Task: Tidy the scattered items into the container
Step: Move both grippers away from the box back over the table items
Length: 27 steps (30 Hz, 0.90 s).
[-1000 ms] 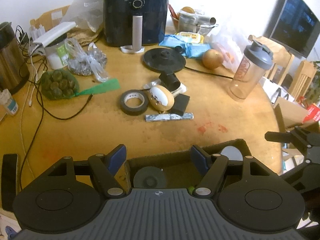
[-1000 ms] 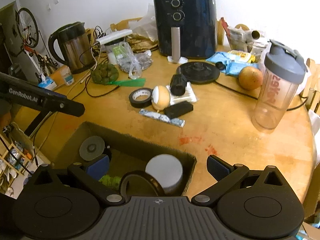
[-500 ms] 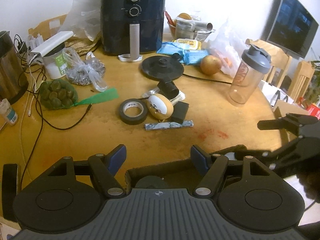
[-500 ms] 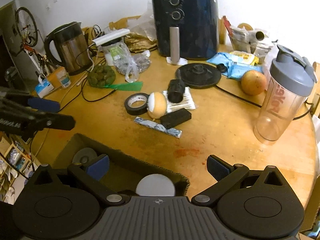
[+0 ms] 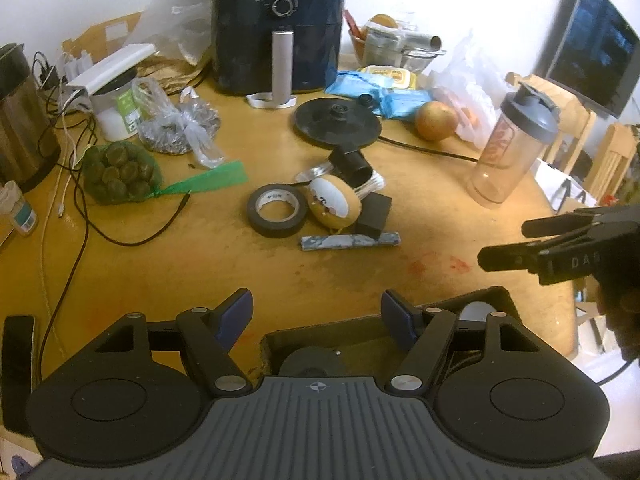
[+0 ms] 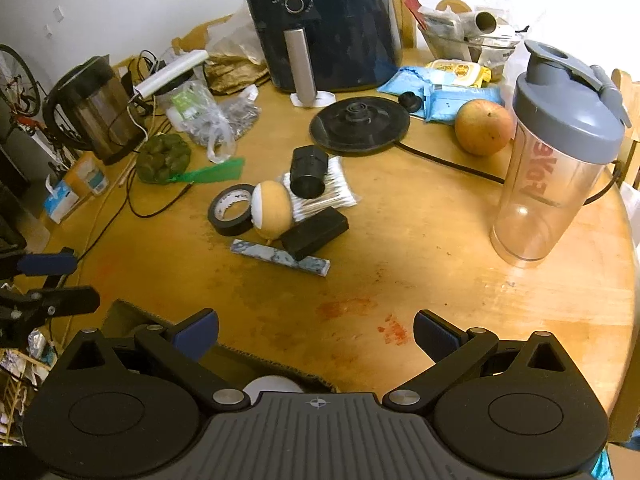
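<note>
Left wrist view: the left gripper (image 5: pixel 316 312) hangs with fingers wide and empty above the dark open felt container (image 5: pixel 360 326) at the desk's near edge, which already holds a grey disc (image 5: pixel 310 362) and a white round lid (image 5: pixel 478 312). Right wrist view: the right gripper (image 6: pixel 316 330), fingers likewise wide and empty, faces the unsorted cluster at mid-desk: black tape roll (image 6: pixel 231 216), tan-and-white egg-shaped object (image 6: pixel 272 210), black cylinder (image 6: pixel 309 171), black rectangular block (image 6: pixel 314 232) and marbled grey stick (image 6: pixel 280 258); the task looks partly done.

The container (image 5: pixel 472 300) is mostly hidden behind the left gripper (image 5: pixel 316 314) body, so only its far rim and a bit of a grey disc (image 5: pixel 310 360) and a white round thing (image 5: pixel 476 312) show. Can't read the tape roll (image 6: pixel 231 210) label, too small. The kettle (image 5: pixel 18 116) is cut off at the left edge.
</note>
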Tool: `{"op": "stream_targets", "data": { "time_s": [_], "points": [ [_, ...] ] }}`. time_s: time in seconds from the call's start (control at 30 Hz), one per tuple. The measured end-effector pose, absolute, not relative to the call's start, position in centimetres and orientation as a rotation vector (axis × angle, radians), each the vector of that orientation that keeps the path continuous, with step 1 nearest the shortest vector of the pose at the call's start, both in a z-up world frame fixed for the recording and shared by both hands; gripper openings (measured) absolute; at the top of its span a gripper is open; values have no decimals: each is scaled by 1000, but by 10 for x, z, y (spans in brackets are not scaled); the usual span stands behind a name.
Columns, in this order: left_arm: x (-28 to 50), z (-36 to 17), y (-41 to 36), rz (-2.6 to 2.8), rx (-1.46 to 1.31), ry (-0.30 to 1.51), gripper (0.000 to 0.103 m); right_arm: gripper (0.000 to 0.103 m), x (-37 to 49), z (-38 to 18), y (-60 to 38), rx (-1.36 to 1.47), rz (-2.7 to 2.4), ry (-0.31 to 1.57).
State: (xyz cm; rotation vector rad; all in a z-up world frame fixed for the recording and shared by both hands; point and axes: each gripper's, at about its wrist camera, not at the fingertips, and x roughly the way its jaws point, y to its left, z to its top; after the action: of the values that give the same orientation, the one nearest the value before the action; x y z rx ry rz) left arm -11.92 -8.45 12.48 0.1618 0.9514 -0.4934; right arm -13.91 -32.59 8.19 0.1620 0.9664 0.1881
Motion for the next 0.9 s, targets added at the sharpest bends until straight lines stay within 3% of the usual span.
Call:
{"op": "stream_targets", "data": {
  "time_s": [0.6,0.9],
  "points": [
    [-101,117,-72,-477,145,1051,70,103,-74,72,-318,17,201,977],
    [-92,114,-61,-464,127,1082,70,103,-39,66,-317,144,268,966]
  ]
}}
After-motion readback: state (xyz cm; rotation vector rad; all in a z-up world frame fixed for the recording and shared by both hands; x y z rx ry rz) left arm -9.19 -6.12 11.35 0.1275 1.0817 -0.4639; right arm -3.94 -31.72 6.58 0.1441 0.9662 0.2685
